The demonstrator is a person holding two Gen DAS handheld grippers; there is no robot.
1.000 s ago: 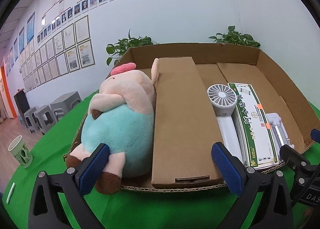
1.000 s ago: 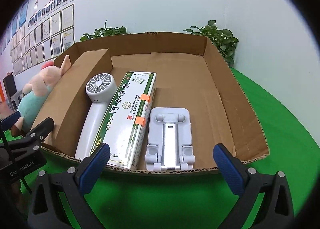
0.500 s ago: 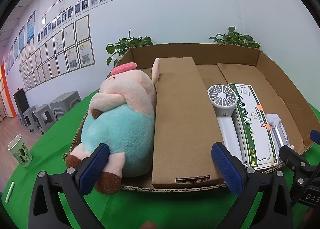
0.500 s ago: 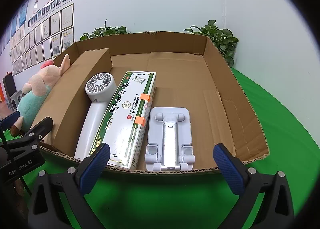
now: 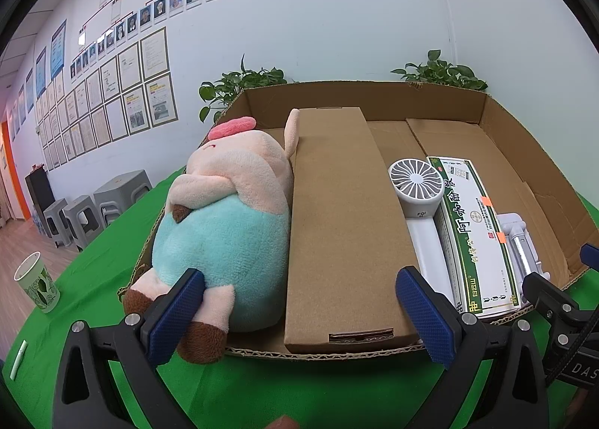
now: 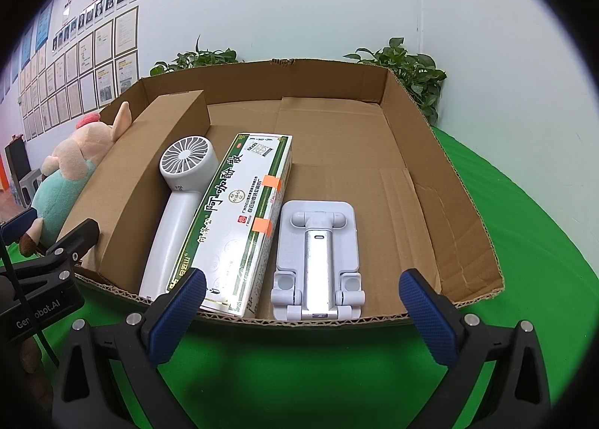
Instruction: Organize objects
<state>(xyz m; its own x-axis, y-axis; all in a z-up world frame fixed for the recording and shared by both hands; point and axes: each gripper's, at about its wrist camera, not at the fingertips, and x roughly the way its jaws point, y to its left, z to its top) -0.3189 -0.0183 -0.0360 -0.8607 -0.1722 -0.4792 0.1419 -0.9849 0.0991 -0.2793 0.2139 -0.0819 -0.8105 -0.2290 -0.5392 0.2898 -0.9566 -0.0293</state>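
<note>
A: Both claws spread wide and empty: left gripper (image 5: 299, 311) low at 6 o'clock before the plush toy (image 5: 224, 238), right gripper (image 6: 297, 311) low at 6 o'clock before the phone stand (image 6: 316, 260).

B: Contents of the cardboard tray (image 6: 445, 182)?

A: Five things, laid side by side. In the left view: plush at 9 o'clock against the left wall, feet poking over the near rim; long brown box (image 5: 342, 227) dead centre, touching the plush; handheld fan (image 5: 421, 204) at 3 o'clock; green-and-white carton (image 5: 475, 234) just beside it; stand nearly hidden at the far right. Right half of the tray floor bare toward 1 o'clock in the right view.

B: Handling?

A: Plush likely light, soft, squashy; best pinched across a leg or the narrow waist, with deep give expected. Brown box probably stiff and light, wide for the jaws; taken across its short end. Fan smooth plastic, probably slippery; gripped on the handle, never on the grille. Carton rigid but crushable; held across the narrow sides. Stand hinged, perhaps floppy; grabbed at the central metal bar.

B: Surroundings?

A: Green cloth table (image 6: 524, 242), likely grippy. Paper cup (image 5: 36, 281) at 8 o'clock in the left view, well apart from the tray. White walls with framed papers, leafy plants (image 6: 411, 69) behind the tray at 12, grey stools (image 5: 93, 204) at 9.
</note>
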